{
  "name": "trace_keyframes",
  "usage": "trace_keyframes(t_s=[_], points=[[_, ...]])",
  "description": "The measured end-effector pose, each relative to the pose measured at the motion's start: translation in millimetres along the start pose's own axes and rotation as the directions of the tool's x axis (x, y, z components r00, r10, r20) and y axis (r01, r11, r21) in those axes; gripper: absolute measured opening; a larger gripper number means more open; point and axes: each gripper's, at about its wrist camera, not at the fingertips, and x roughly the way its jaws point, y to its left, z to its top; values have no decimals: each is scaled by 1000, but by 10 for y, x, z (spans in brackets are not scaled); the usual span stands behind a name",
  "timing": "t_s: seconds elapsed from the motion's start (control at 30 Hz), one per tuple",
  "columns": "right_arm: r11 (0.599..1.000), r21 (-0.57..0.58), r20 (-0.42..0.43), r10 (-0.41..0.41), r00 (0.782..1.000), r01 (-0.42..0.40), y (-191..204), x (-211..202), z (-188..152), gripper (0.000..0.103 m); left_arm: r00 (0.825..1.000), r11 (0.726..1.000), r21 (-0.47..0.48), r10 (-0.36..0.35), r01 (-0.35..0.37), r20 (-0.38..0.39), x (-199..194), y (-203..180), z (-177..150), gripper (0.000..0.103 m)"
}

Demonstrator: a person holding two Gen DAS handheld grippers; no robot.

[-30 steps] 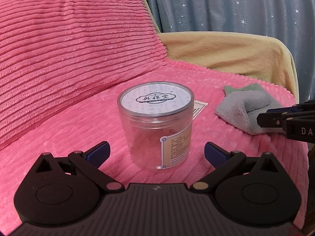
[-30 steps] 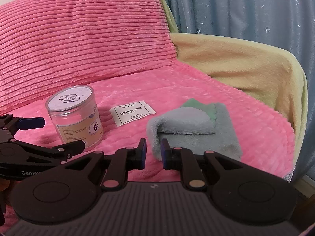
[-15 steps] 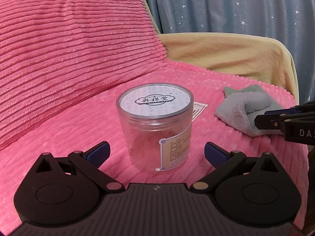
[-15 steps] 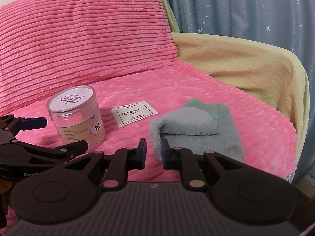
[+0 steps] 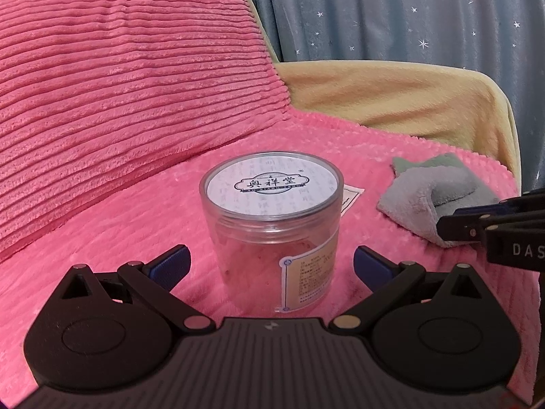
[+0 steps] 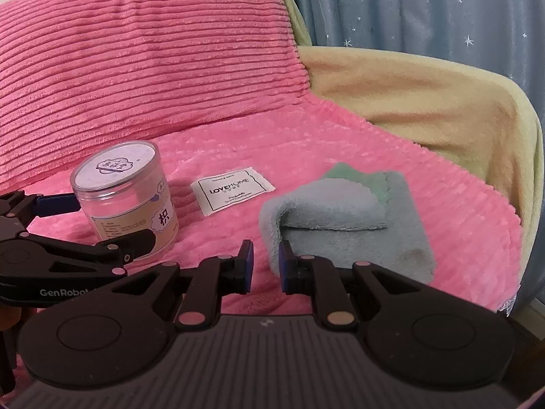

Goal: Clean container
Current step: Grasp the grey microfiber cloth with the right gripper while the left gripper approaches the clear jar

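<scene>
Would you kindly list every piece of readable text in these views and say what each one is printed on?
"奥祥堂": lid of the clear jar.
"枳" and "2025/01/09": jar's side label; its fine print is unreadable.
"LOVEHOME": white fabric tag; smaller lines blurred.
"GenRobot": left tongs, cut off.
"DAS": right tongs, cut off.

Container [image 5: 272,228] between spread left tongs [image 5: 270,264]

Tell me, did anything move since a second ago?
Only a little. The left hand-held gripper crept closer to the jar, jaws wide on either side, not touching it. The right hand-held gripper eased toward the cloth, jaws narrowly apart. Nothing was grabbed or let go. The jar, the cloth and the tag stayed put on the pink blanket.
</scene>
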Motion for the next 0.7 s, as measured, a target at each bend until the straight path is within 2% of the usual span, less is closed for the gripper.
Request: trace_keyframes(t_s=[0.17,0.3,0.7], points=[[1000,10,-14,0,1000,0,4,88,15,12,1000,1000,1,-6,6,5,10,-4,-2,103],[999,35,-38,-29,999,30,-43,209,31,12,1000,1000,1,-10,10,-6,47,-3,-8,103],[1000,16,-32,9,999,-9,-45,423,27,12,1000,1000,17,-23,23,-11,123,-39,-11,103]])
